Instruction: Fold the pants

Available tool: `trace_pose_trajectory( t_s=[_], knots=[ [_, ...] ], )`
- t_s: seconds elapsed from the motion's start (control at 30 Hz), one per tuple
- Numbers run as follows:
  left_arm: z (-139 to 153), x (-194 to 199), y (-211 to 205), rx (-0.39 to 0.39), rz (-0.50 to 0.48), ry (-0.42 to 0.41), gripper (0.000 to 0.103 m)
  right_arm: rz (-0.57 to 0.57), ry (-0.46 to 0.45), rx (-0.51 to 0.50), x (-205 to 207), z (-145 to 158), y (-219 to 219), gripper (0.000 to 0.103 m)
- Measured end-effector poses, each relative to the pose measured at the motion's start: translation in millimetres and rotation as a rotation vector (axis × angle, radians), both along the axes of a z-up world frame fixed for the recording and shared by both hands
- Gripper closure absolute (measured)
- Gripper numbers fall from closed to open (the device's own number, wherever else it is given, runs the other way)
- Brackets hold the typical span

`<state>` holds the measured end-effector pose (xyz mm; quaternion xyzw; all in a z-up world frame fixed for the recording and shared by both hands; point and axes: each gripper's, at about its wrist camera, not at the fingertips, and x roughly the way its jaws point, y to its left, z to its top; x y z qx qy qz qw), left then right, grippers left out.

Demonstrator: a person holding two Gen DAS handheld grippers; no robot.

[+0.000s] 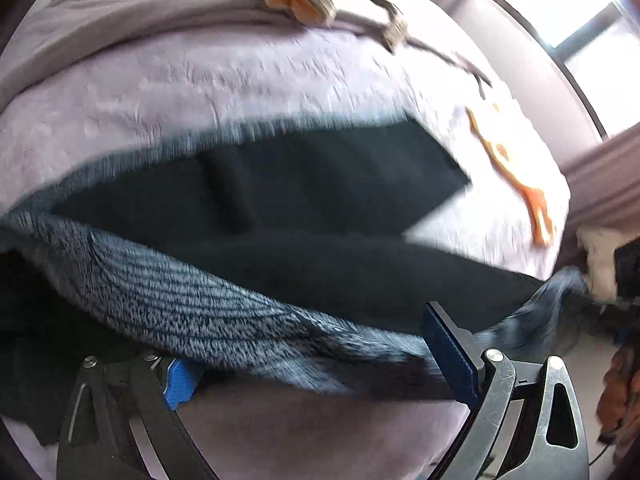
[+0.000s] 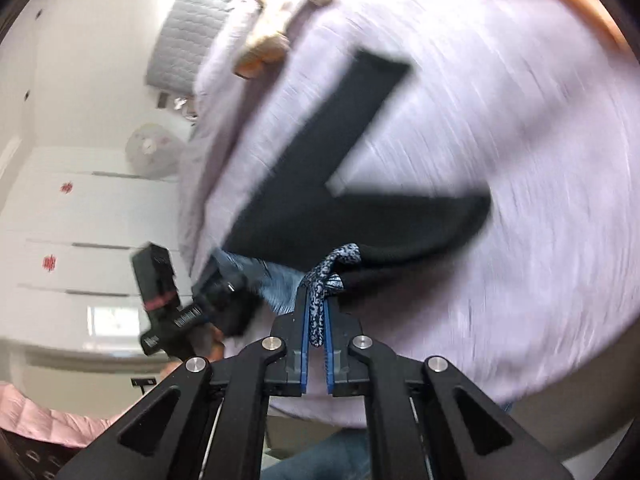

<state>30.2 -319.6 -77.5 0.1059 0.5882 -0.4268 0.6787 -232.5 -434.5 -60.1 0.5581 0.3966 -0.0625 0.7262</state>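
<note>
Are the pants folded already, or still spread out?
Still spread. In the right wrist view the pants lie with both legs apart in a V on the bed; the right gripper pinches the waistband.

Around the pants (image 2: pixel 320 208) the bed (image 2: pixel 500 184) lies open from 12 to 5 o'clock, while folded bedding (image 1: pixel 168 12) at 11 and the other claw (image 2: pixel 192 304) at 8 block passage.

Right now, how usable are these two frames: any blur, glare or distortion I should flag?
Left wrist: motion blur smears the pants and bedspread; window blown out. Right wrist: streaked bedspread, but the right gripper, shut on the waistband, stays sharp. Both bend heavily at the fisheye edges.
</note>
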Motion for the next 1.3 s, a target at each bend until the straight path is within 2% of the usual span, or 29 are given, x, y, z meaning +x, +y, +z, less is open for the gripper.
trace_pose_trajectory(
  t_s=[0.13,0.23,0.3,0.37,0.4,0.43,0.53,0.63,0.7,0.8,0.83,0.87,0.9,0.93,0.97,1.0,1.07,1.17,1.2,1.23,1.27,1.3],
  knots=[
    [12,45,-31,-0.015,0.110,-0.040,0.005,0.073,-0.049,-0.049,67,19,-75,0.097],
    [27,81,-42,0.003,0.185,-0.123,0.005,0.094,-0.045,-0.042,110,7,-123,0.096],
    [40,95,-42,0.020,0.211,-0.184,0.005,0.127,0.006,-0.056,150,-10,-151,0.089],
    [50,100,-34,0.048,0.227,-0.231,0.005,0.149,0.074,-0.070,172,-27,-165,0.074],
    [50,100,-28,0.080,0.229,-0.245,0.005,0.161,0.109,-0.089,183,-33,-170,0.051],
    [47,96,-23,0.102,0.230,-0.249,0.005,0.165,0.127,-0.120,186,-33,-170,0.038],
    [25,78,-7,0.181,0.249,-0.256,0.005,0.155,0.103,-0.174,171,-26,-163,0.038],
    [-4,62,11,0.224,0.287,-0.202,0.005,0.160,0.161,-0.244,141,-35,-150,0.041],
    [-14,54,16,0.240,0.306,-0.187,0.005,0.201,0.235,-0.324,144,-46,-149,0.043],
    [-25,49,16,0.256,0.323,-0.189,0.005,0.221,0.228,-0.323,160,-60,-162,0.049],
    [-28,48,16,0.266,0.327,-0.185,0.005,0.239,0.218,-0.296,168,-67,-166,0.062],
    [-27,48,17,0.273,0.333,-0.183,0.005,0.272,0.220,-0.252,178,-80,-167,0.079],
    [-24,48,19,0.272,0.342,-0.187,0.005,0.316,0.263,-0.240,188,-91,-166,0.088],
    [-19,47,21,0.262,0.351,-0.198,0.005,0.332,0.272,-0.255,190,-89,-164,0.092],
    [-13,46,23,0.249,0.360,-0.217,0.005,0.342,0.246,-0.272,191,-81,-163,0.094],
    [-8,46,24,0.242,0.366,-0.239,0.005,0.338,0.163,-0.288,191,-62,-163,0.095],
    [-8,49,23,0.250,0.372,-0.268,0.005,0.330,0.104,-0.314,194,-46,-166,0.097],
    [-33,66,16,0.323,0.383,-0.271,0.005,0.341,0.179,-0.348,205,-58,-176,0.096],
    [-40,70,16,0.354,0.389,-0.280,0.005,0.356,0.242,-0.337,209,-77,-179,0.093],
    [-46,75,18,0.385,0.399,-0.275,0.005,0.362,0.277,-0.337,209,-87,-180,0.087],
    [-48,79,23,0.374,0.419,-0.251,0.005,0.343,0.319,-0.344,204,-94,-182,0.081],
    [-46,80,28,0.365,0.434,-0.245,0.005,0.299,0.301,-0.345,195,-88,-182,0.072]
  ],
)
